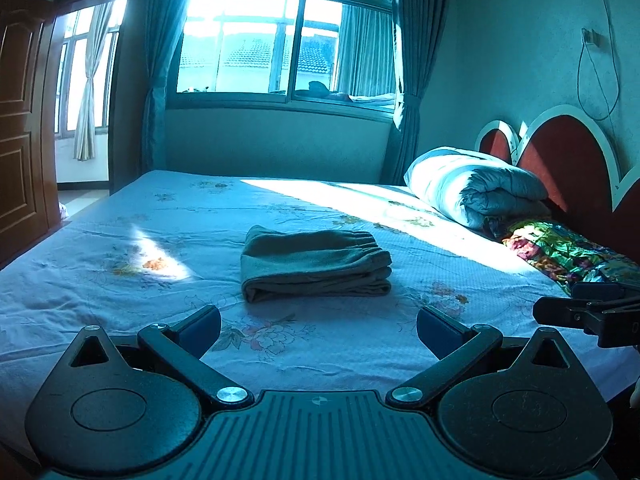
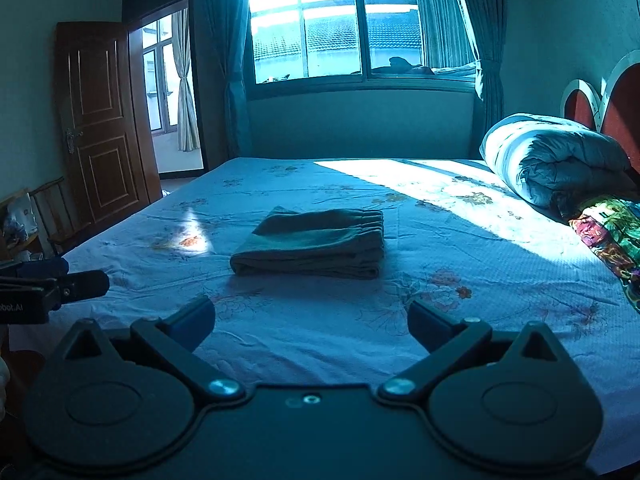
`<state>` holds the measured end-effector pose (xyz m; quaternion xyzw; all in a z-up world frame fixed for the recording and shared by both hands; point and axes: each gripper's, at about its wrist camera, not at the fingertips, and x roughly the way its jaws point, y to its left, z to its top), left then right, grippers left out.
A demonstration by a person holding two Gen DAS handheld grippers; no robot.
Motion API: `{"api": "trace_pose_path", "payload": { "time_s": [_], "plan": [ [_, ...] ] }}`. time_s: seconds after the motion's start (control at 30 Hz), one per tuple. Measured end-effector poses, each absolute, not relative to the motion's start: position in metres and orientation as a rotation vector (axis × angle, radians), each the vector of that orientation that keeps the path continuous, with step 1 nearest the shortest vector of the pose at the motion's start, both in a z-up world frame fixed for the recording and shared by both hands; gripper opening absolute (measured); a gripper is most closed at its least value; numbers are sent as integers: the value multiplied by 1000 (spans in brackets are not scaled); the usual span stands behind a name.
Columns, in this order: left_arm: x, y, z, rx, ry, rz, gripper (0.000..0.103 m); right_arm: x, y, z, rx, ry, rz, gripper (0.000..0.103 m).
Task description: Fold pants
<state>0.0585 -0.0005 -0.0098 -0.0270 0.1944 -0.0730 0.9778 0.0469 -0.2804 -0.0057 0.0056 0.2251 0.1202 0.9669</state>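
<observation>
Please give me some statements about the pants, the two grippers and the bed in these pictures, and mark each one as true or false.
1. The pants lie folded in a compact stack on the bed sheet. True.
2. The left gripper is shut on the pants. False: it is open, held back from the pants, and holds nothing.
3. The right gripper is open and empty. True.
4. The rolled quilt lies on top of the pants. False: it lies apart from them, near the headboard.
5. The elastic waistband of the pants is on the top layer of the stack. True.
6. The window curtains are drawn fully shut. False: they hang at the sides, and the window is uncovered.
</observation>
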Motion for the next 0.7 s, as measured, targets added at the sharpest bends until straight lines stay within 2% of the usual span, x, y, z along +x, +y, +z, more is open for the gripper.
{"api": "trace_pose_path", "payload": {
  "time_s": [0.7],
  "plan": [
    [52,-15,-8,-6,369,-187,103,39,-283,6,18,417,228,97]
  ]
}}
